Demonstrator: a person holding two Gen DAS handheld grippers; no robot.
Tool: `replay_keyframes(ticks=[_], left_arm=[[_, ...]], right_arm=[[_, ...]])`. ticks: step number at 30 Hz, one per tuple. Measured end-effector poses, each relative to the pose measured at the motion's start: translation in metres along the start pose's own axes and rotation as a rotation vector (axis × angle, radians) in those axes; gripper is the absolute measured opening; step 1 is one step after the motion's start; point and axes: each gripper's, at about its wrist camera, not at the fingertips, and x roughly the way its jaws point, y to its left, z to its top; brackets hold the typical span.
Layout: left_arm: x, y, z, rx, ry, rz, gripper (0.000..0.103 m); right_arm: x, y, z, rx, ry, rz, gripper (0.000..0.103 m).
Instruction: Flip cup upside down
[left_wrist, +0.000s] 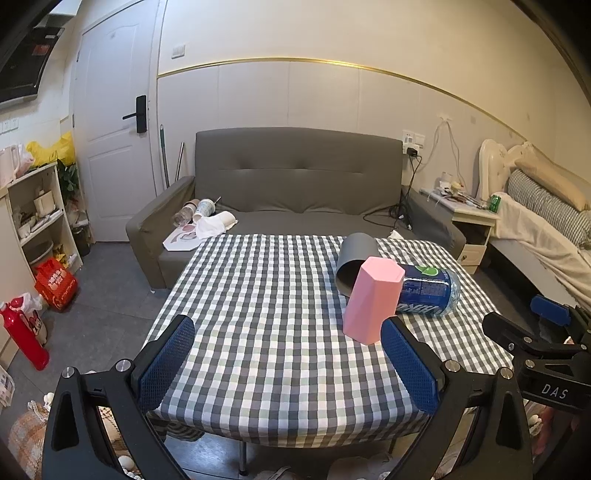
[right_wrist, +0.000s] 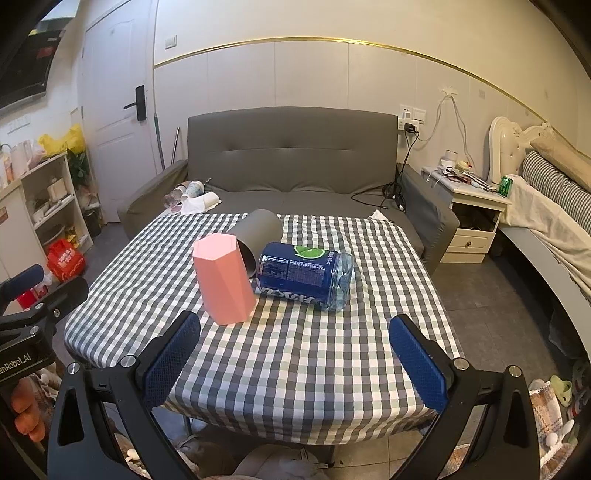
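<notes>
Checked worktop (left_wrist: 266, 332), three containers. One pink faceted cup (left_wrist: 371, 301), standing, closed end uppermost, right of centre. One grey cup (left_wrist: 356, 258), on its side behind it, interior unseen. One blue-labelled bottle (left_wrist: 430, 291), lying beside both. Left gripper (left_wrist: 288, 363) and right gripper (right_wrist: 295, 363): level over near edge, jaws wide apart, holding nothing.

Home, studio flat: sofa (left_wrist: 295, 177), bed (left_wrist: 546, 221), nightstand (left_wrist: 472, 229), door (left_wrist: 114, 129), cluttered shelf (left_wrist: 40, 214), checked-cloth bench (left_wrist: 277, 332).
</notes>
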Motion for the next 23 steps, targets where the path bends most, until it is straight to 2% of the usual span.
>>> replay_keyframes(ticks=[23], left_arm=[[-0.0010, -0.0010, 0.0004, 0.017, -0.011, 0.019, 0.103]], right_arm=[[0.0006, 0.0000, -0.0001, 0.003, 0.013, 0.002, 0.103]])
